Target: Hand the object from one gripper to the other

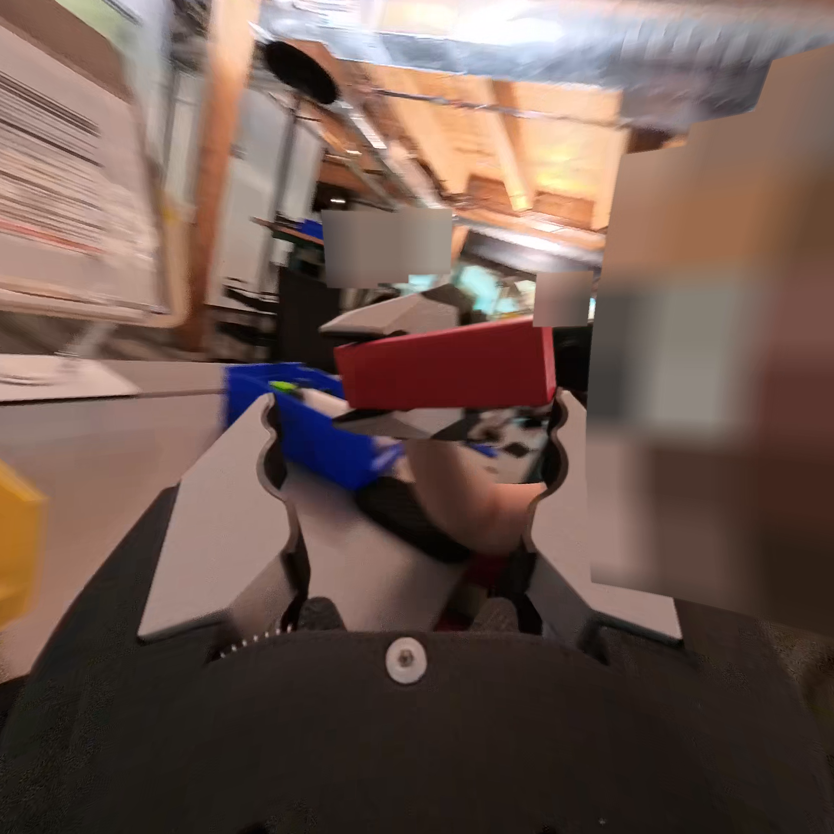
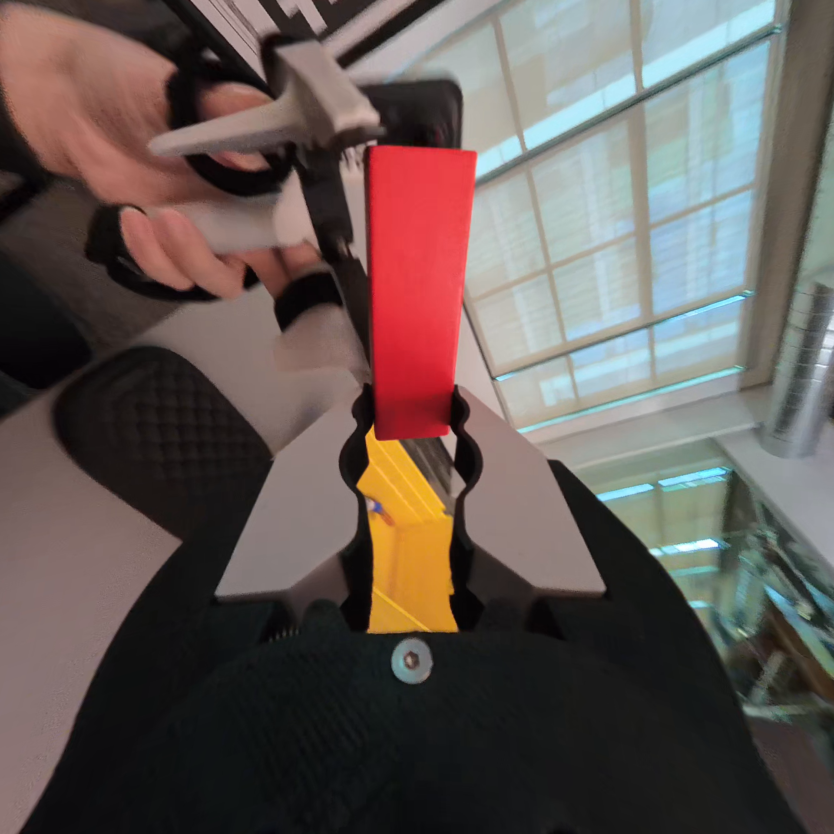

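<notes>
- Left wrist view: the left tongs (image 1: 413, 406) stand wide apart with nothing between them, their fingers (image 1: 234, 487) framing the scene ahead.
- Just beyond them the red block (image 1: 444, 365) lies crosswise, pinched top and bottom by the right tongs (image 1: 374, 370). It sits past the left fingertips, not yet between them.
- A blue bin (image 1: 311, 433) rests on the grey bench (image 1: 90, 451) behind, and a yellow bin's corner (image 1: 18, 519) shows at the left edge. The view is smeared by motion.
- Right wrist view: the right tongs (image 2: 413, 415) are clamped on the near end of the red block (image 2: 419, 280), which sticks straight out ahead.
- The left tongs (image 2: 252, 180), spread open in a hand (image 2: 90, 135), hover just beside the block's far end, apparently not touching.
- A yellow bin (image 2: 406, 541) shows below through the gap.
- Judged step: the approach before the handover. Next, the left tongs need to line up around the free end and close before the right lets go.
</notes>
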Action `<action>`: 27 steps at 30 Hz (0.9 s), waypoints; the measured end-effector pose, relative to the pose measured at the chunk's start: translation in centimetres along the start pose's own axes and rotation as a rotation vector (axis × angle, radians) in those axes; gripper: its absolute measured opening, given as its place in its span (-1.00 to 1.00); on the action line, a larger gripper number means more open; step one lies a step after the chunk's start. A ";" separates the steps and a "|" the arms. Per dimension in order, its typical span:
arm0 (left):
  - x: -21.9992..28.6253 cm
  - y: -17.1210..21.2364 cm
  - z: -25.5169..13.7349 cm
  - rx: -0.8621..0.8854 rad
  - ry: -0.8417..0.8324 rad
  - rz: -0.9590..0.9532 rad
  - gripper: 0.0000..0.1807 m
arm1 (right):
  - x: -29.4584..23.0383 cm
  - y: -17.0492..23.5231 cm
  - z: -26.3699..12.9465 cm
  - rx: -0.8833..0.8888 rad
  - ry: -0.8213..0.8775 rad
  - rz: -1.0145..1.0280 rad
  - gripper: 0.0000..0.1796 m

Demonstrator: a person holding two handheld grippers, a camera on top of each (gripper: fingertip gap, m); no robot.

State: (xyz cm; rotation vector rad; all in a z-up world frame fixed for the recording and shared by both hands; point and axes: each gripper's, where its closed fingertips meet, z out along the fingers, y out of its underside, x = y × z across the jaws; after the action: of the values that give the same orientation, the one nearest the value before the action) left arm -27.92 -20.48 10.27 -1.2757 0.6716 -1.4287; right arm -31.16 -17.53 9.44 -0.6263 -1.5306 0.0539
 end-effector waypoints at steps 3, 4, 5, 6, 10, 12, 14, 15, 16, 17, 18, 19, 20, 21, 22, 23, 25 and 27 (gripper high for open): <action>-2.0 -0.7 -1.2 -0.036 -0.269 0.252 0.21 | 1.3 1.5 0.0 -0.103 0.071 -0.052 -0.63; -2.3 -1.0 -1.6 -0.050 -0.349 0.325 0.19 | 1.6 1.8 0.0 -0.121 0.091 -0.063 -0.63; -2.6 -1.3 -2.0 -0.068 -0.422 0.383 0.17 | 1.7 2.0 0.1 -0.130 0.101 -0.065 -0.63; -2.7 -1.6 -2.3 -0.085 -0.483 0.428 0.15 | 1.8 2.2 0.2 -0.144 0.109 -0.067 -0.63; -1.6 -2.5 -2.9 -0.179 -0.655 0.728 0.16 | 1.4 3.1 0.6 -0.199 0.107 -0.111 -0.63; -1.2 -2.4 -3.2 -0.282 -0.739 0.954 0.07 | 1.0 3.0 0.7 -0.190 0.085 -0.095 -0.63; -0.9 -2.6 -3.5 -0.347 -0.813 1.206 -0.14 | 0.7 2.9 0.7 -0.190 0.062 -0.092 -0.63; -0.7 -2.4 -3.5 -0.379 -0.836 1.312 -0.23 | 0.5 2.9 0.7 -0.192 0.053 -0.103 -0.63; -0.7 -2.1 -3.5 -0.411 -0.848 1.387 -0.31 | 0.3 2.9 0.7 -0.193 0.043 -0.116 -0.63; -0.8 -1.6 -3.4 -0.447 -0.845 1.424 -0.32 | 0.1 2.9 0.7 -0.194 0.034 -0.130 -0.63; -1.1 -1.0 -3.2 -0.483 -0.835 1.430 -0.29 | -0.1 2.8 0.7 -0.195 0.028 -0.140 -0.63; -1.4 -0.5 -3.2 -0.513 -0.825 1.426 -0.25 | -0.2 2.8 0.7 -0.197 0.022 -0.147 -0.63; -1.7 -0.1 -3.2 -0.539 -0.818 1.425 -0.25 | -0.5 2.8 0.7 -0.197 0.010 -0.157 -0.63; -2.0 0.2 -3.3 -0.563 -0.813 1.430 -0.28 | -0.8 2.7 0.7 -0.189 -0.004 -0.173 -0.63; -2.2 0.4 -3.4 -0.583 -0.811 1.437 -0.30 | -1.0 2.6 0.7 -0.185 -0.004 -0.188 -0.63; -2.3 0.6 -3.5 -0.598 -0.806 1.441 -0.32 | -1.1 2.5 0.7 -0.186 -0.009 -0.197 -0.63; -2.3 1.3 -3.4 -0.621 -0.771 1.426 -0.38 | -1.6 2.6 0.8 -0.187 -0.035 -0.212 -0.63; -2.3 1.8 -3.2 -0.630 -0.742 1.419 -0.46 | -1.8 2.9 0.8 -0.200 -0.041 -0.235 -0.63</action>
State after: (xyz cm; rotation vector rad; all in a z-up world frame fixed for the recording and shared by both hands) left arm -30.65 -19.59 7.00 -1.1629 1.1540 0.4359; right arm -31.05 -15.58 6.58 -0.6010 -1.6526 -0.2694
